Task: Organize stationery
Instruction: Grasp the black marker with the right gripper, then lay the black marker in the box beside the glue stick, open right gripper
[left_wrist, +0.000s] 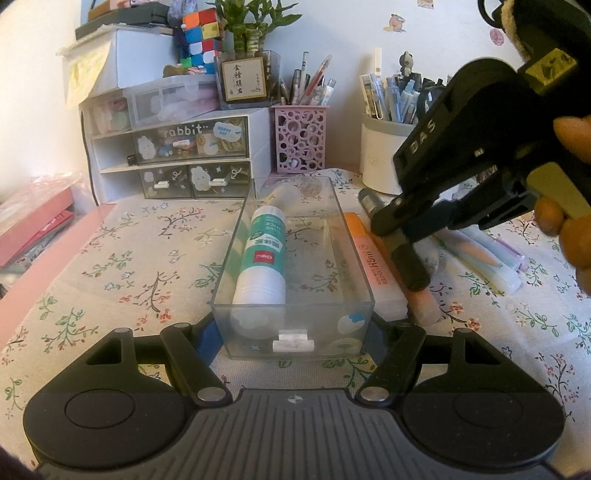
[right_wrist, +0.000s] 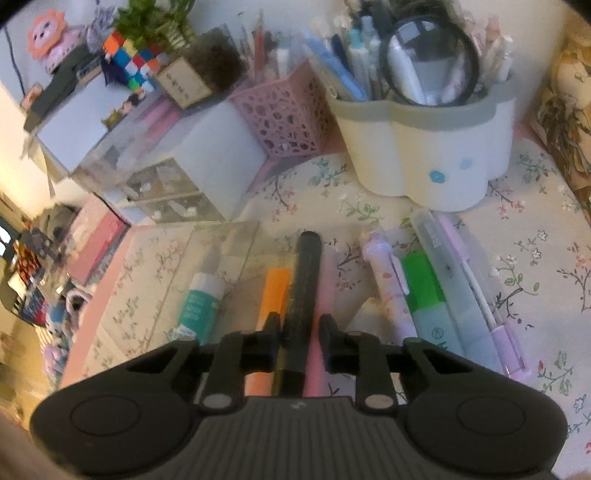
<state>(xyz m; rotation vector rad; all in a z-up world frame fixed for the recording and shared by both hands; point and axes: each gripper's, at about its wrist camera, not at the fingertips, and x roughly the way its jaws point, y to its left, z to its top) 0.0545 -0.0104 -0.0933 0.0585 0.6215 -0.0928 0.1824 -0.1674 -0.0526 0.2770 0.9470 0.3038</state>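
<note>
My left gripper clamps the clear box at lower centre; my right gripper pinches a black marker.

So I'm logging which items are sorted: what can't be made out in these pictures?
- Left wrist view: the left gripper pads on the clear drawer are hidden behind its walls.
- Left wrist view: the right gripper covers most of the black pen.
- Right wrist view: motion blur makes the glue stick label unreadable.
- Right wrist view: the orange highlighter lower end sits behind the gripper body.
</note>
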